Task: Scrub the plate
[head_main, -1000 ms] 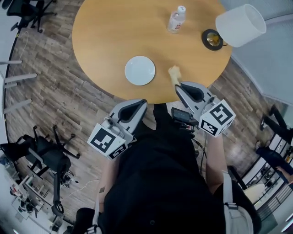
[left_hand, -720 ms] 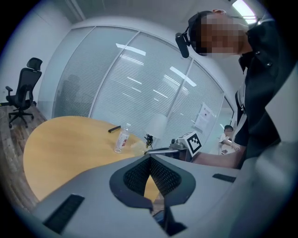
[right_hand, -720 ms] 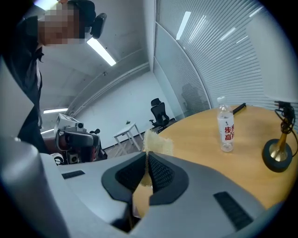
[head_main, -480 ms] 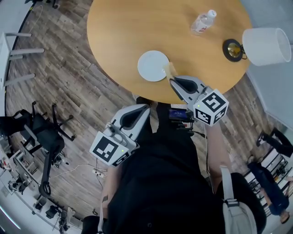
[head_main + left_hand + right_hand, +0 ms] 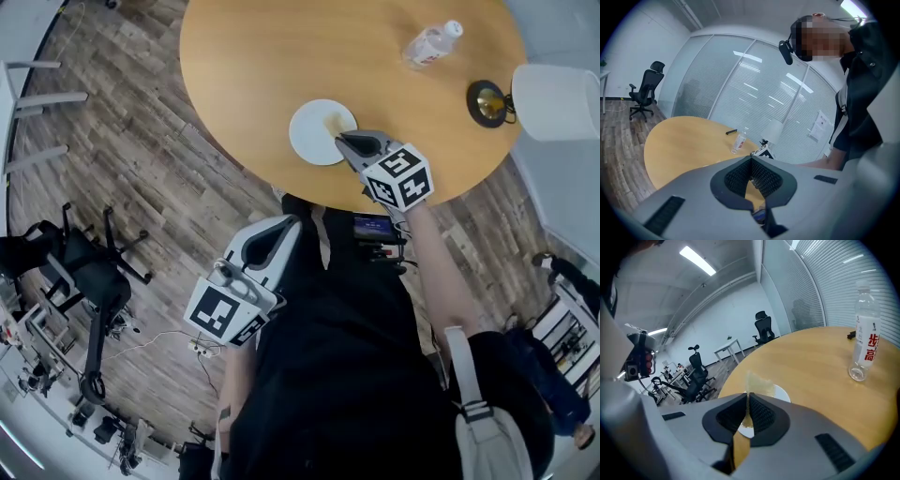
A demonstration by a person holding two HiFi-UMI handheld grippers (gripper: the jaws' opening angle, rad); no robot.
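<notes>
A small white plate (image 5: 317, 136) lies near the front edge of the round wooden table (image 5: 253, 56). My right gripper (image 5: 341, 140) reaches over the plate's right rim, shut on a thin yellow sponge (image 5: 335, 122) that sticks out over the plate. In the right gripper view the sponge (image 5: 758, 382) stands up between the closed jaws of that gripper (image 5: 748, 397), with the plate (image 5: 782, 393) just beyond. My left gripper (image 5: 296, 222) hangs off the table beside the person's body; in its own view the left gripper (image 5: 751, 159) is shut and holds nothing.
A clear water bottle (image 5: 431, 42) lies further back on the table, and a white-shaded lamp (image 5: 555, 101) with a dark base (image 5: 487, 101) stands at the right. Office chairs (image 5: 80, 272) stand on the wood floor at the left.
My right gripper has carried the sponge forward and left, from the table's front edge onto the plate's right rim. The left gripper has stayed low by the body.
</notes>
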